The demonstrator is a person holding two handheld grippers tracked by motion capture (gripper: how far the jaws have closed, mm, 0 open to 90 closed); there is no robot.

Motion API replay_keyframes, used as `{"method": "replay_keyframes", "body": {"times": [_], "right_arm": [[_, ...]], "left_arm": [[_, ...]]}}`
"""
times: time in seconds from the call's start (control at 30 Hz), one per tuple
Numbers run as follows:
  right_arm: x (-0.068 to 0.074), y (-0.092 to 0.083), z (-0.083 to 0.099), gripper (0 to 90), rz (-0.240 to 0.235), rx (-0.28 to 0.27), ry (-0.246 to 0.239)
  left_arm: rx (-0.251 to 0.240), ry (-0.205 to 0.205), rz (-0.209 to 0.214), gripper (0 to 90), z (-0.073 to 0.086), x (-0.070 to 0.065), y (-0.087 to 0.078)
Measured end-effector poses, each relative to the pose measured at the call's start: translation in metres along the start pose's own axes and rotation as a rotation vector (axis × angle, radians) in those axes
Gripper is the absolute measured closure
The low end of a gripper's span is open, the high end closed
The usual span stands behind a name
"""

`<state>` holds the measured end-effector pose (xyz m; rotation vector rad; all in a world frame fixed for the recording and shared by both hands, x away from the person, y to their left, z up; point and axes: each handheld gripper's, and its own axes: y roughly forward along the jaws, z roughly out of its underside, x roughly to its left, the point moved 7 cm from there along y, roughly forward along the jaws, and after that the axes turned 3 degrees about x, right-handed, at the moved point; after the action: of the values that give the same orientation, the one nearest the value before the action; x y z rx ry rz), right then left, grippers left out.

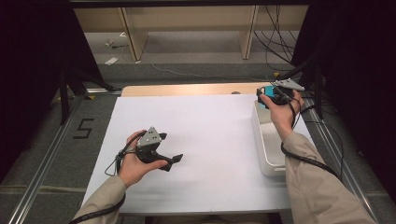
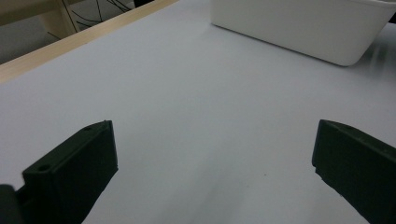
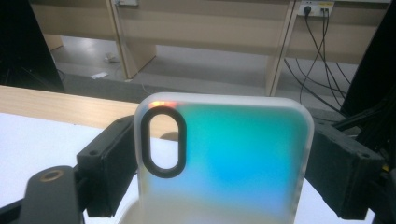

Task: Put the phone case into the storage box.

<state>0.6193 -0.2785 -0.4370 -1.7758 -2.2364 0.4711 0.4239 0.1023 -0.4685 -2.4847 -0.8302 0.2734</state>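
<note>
A translucent phone case [image 3: 224, 158] with a teal-to-blue sheen and a black oval camera cutout stands upright between the jaws of my right gripper [image 3: 219, 163], which is shut on its sides. In the high view this gripper [image 1: 271, 97] holds the teal case [image 1: 263, 103] above the far end of the white bin [image 1: 267, 149]. My left gripper [image 1: 170, 149] rests low over the white sheet at centre left, its jaws wide apart with nothing between them. In the left gripper view, the left gripper [image 2: 215, 168] frames bare white surface.
A white sheet [image 1: 205, 140] covers the table, with a wooden strip [image 1: 187, 89] along its far edge. The white bin [image 2: 299, 28] stands along the right side. Beyond the table are wooden shelf legs [image 1: 133, 39] and cables on the floor [image 1: 275, 46].
</note>
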Motion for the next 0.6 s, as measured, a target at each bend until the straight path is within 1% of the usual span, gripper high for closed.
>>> {"method": "replay_keyframes", "body": {"times": [0.33, 0.43, 0.6], "right_arm": [[-0.0002, 0.0025, 0.005, 17.7, 0.004, 0.024, 0.003], [-0.0004, 0.0036, 0.0054, 17.7, 0.007, 0.018, 0.004], [-0.0002, 0.0041, 0.0067, 17.7, 0.009, 0.026, 0.007]], "left_arm": [[-0.002, 0.0, 0.001, 0.0, -0.0004, 0.0, -0.0002], [-0.001, -0.001, 0.0, 0.0, -0.0002, 0.0, -0.0001], [-0.003, 0.0, 0.001, 0.0, -0.0004, -0.0001, -0.0002]]}}
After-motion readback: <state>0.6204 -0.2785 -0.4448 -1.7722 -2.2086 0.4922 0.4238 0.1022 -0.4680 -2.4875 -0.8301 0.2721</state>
